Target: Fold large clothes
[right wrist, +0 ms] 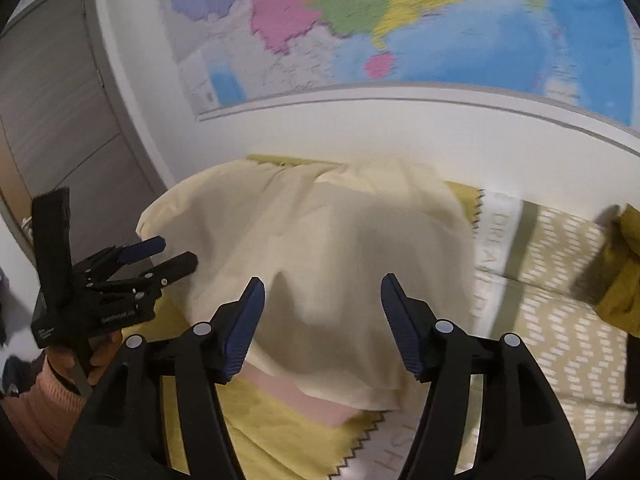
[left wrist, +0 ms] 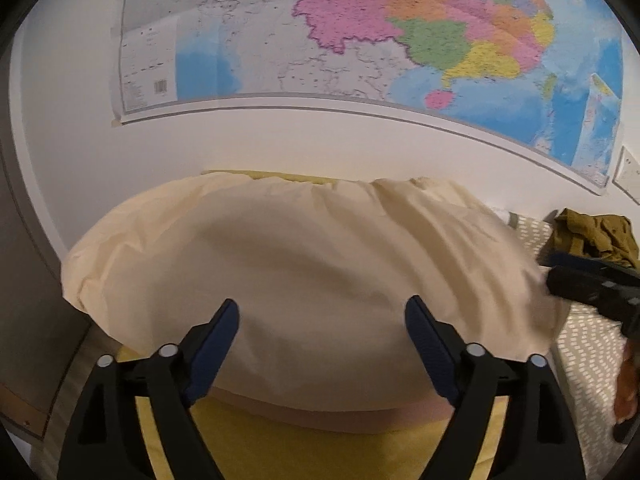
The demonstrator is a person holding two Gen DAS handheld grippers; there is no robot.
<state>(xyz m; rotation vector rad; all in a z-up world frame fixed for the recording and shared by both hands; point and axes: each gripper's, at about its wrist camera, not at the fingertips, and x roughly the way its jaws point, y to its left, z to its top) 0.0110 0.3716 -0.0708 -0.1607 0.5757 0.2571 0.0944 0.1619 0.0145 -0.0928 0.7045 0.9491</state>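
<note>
Left and right wrist views of a bed against a white wall. The cream garment (left wrist: 304,276), a large pale cloth, lies spread and softly billowed across the head end of the bed (right wrist: 560,320), its far edge reaching the wall side and its near edge ending short of the bed's near edge; a pink hem or underlayer (right wrist: 316,404) shows beneath that near edge. Under it lies a yellow-green cover (left wrist: 320,456), which gives way toward the bed's right side to a beige spread with white dashes (left wrist: 588,348) and a white band bearing pale lettering. The left gripper (left wrist: 322,322) hangs over the near part of the garment with its jaws spread wide, the blue pads (left wrist: 218,344) apart and nothing between them. The right gripper (right wrist: 322,300) likewise stands with jaws parted above the garment's near right portion, its pads clear of the cloth; whether the fingertips brush the fabric cannot be told. In the right wrist view the left gripper appears at the bed's left side, carried by a hand (right wrist: 76,360) in a peach sleeve. An olive garment (left wrist: 596,236) lies crumpled near the bed's far right corner. A wall map (left wrist: 360,40) hangs above the bed; a grey door (right wrist: 52,128) stands to the left.
</note>
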